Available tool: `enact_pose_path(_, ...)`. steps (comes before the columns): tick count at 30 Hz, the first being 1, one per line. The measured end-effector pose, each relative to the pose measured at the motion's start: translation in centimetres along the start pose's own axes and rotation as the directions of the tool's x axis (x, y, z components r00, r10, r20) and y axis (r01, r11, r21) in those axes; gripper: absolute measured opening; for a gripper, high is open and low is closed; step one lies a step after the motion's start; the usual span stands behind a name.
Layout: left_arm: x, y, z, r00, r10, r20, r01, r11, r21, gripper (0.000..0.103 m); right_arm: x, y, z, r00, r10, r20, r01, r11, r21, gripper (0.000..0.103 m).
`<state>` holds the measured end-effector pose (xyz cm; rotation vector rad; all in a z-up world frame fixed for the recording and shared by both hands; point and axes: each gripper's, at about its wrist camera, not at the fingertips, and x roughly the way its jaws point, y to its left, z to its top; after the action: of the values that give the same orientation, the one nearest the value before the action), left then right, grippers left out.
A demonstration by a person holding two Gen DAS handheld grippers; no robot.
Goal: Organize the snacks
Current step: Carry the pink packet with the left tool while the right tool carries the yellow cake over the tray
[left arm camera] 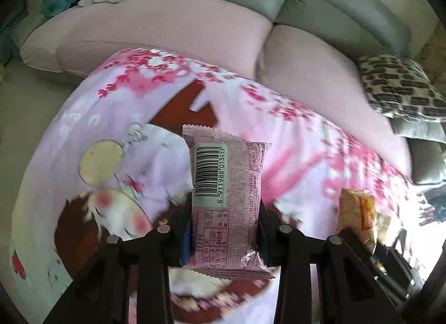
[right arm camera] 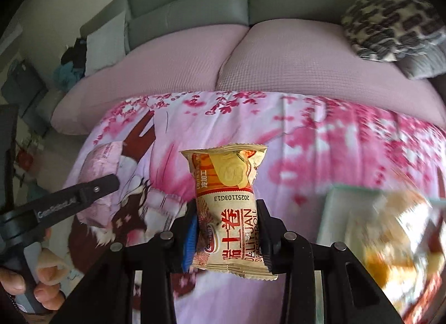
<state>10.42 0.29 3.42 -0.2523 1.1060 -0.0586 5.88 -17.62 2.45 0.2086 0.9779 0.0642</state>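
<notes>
My left gripper [left arm camera: 225, 214] is shut on a pink snack packet [left arm camera: 227, 184], barcode side up, held above the pink cartoon-print cloth [left arm camera: 292, 140]. My right gripper [right arm camera: 227, 218] is shut on a yellow-orange Swiss roll packet [right arm camera: 227, 198], held above the same cloth [right arm camera: 306, 134]. In the left wrist view the Swiss roll packet [left arm camera: 358, 215] shows at the right edge. In the right wrist view the left gripper [right arm camera: 92, 187] reaches in from the left with the pink packet [right arm camera: 104, 159].
A pale box [right arm camera: 334, 212] with several blurred snack packets [right arm camera: 390, 240] sits at the right on the cloth. Behind the cloth is a sofa with pink seat cushions [right arm camera: 278, 65] and a leopard-print pillow [right arm camera: 390, 26]. A person's hand [right arm camera: 41, 282] holds the left gripper.
</notes>
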Motion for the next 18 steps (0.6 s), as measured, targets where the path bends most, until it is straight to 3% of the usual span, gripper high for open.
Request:
enact_pose_path(11,-3.5,-8.6,-6.4,0.995,-0.099,-0.01,0.099,0.987,0.129,0.038,-7.1,-6.9,-7.1,0.995,-0.086,0.049,0.076,0.979,0.187,0.04)
enact_pose_path(18,-3.3,-16.4,-11.3,0.983,-0.162,-0.087,0.181,0.934,0.307,0.039,-11.1,-15.8,-10.9,0.973,-0.227,0.047,0.192,0.902,0.386,0.04)
